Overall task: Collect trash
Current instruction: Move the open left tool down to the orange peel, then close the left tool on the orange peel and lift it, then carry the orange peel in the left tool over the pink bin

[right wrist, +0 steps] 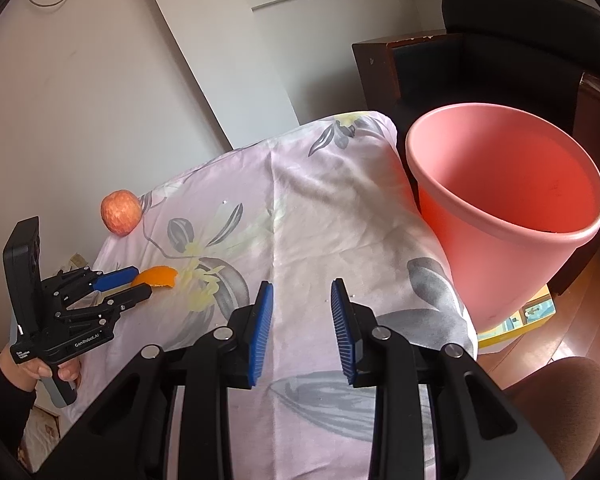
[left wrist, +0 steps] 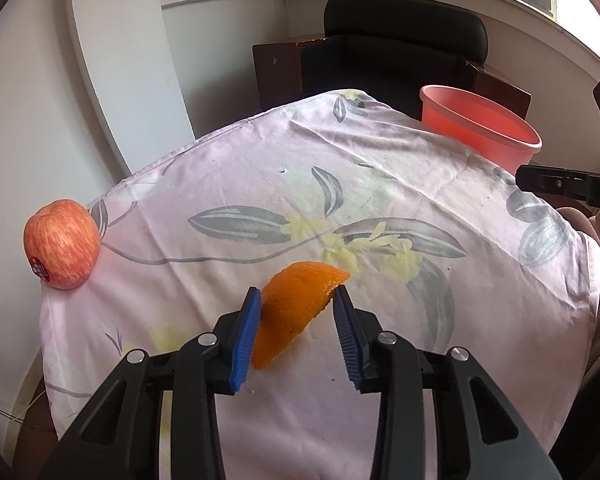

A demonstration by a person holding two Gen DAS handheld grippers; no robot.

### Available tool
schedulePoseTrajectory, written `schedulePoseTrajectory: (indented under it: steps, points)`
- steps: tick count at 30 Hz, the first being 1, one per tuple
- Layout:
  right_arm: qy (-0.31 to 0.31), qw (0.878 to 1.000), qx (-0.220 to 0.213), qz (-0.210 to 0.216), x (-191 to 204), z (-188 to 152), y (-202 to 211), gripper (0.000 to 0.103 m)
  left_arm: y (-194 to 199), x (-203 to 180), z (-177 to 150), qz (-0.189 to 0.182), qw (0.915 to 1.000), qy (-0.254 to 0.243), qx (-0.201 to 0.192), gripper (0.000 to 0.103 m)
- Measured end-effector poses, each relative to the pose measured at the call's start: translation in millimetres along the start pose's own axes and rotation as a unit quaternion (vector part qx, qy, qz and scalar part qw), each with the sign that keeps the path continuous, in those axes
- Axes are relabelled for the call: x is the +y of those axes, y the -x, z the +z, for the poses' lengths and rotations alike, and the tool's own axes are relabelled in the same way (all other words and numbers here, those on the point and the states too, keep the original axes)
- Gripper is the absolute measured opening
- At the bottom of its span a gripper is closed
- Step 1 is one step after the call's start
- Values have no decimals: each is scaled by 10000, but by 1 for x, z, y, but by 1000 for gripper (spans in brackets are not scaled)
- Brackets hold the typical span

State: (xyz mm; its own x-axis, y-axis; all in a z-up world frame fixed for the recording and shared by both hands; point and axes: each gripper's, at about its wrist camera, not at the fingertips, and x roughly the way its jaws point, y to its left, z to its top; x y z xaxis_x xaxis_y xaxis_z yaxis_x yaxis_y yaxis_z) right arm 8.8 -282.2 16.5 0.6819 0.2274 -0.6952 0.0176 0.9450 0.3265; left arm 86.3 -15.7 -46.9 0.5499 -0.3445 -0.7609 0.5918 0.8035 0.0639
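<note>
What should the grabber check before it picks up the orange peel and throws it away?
1. Orange peel between the left gripper fingers: ok.
2. Fingers closed on the peel: not ok, a gap shows on one side.
3. Pink bin open and upright: ok.
4. Bin has room: ok, nothing shows inside.
5. Right gripper out of the way: ok, open and holding nothing.
6. Apple apart from the peel: ok, it sits at the cloth's edge.
</note>
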Motion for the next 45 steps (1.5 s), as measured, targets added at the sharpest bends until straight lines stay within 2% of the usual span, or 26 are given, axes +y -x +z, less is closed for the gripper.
schedulePoseTrajectory:
  steps: [6,9,14,26,34,45]
  points:
    - [-26,10000,0,2,-1,0,-1,31,-2,10,9,34,9998,175,-61,29]
    - [-29,10000,0,17,-1,-1,-1,31,-7,16,13,182,9994,275,-36,17]
    - [-14,10000,-19,18,-2,-1,-1,31,-10,29,14,158,9978,641,-2,6]
    - [0,10000,-4,85,-2,-2,-3,31,7,23,24,279,9904,1335,-231,6]
    - [-39,9999,-72,110,-5,-1,3,31,12,7,45,388,9811,1855,-383,6]
    - [-68,9997,-151,172,-7,0,8,31,7,-14,58,521,9763,2084,-275,6]
